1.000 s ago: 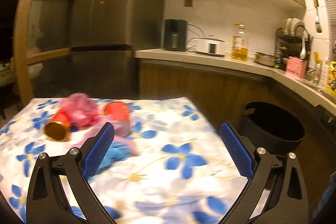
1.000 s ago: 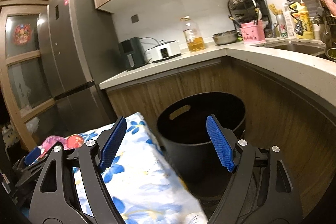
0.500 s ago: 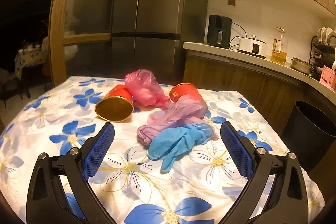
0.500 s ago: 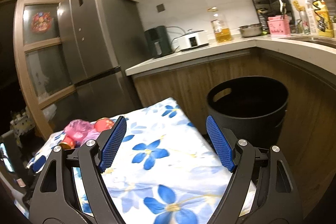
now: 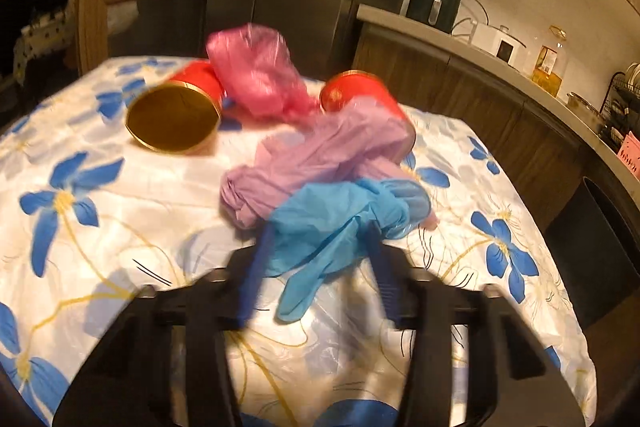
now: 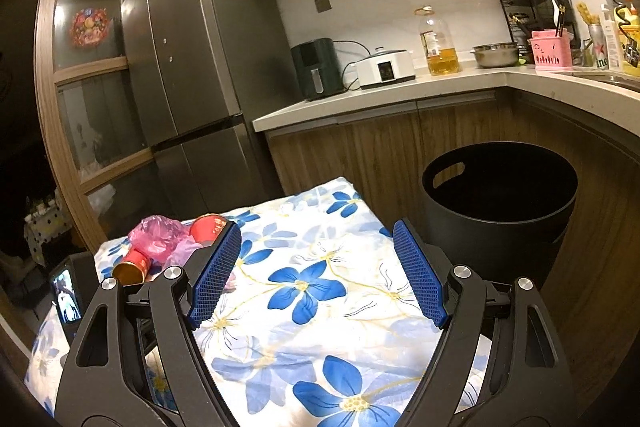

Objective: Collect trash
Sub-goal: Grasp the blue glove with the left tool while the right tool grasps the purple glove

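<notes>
The left tool (image 5: 316, 247) is smeared by motion blur in its own wrist view, its blue pads (image 5: 252, 279) mere streaks on either side of the blue glove (image 5: 332, 223), so whether they press on the glove cannot be told; its jaws have just been closing. The glove covers part of the lilac bag (image 5: 320, 155), which in turn hides the lower body of the far red cup (image 5: 352, 91). The black bin (image 5: 592, 239) is cut off by the right edge of that view. In the right wrist view, the right tool's left pad (image 6: 216, 267) hides the trash lying toward the tabletop's far-left corner.
</notes>
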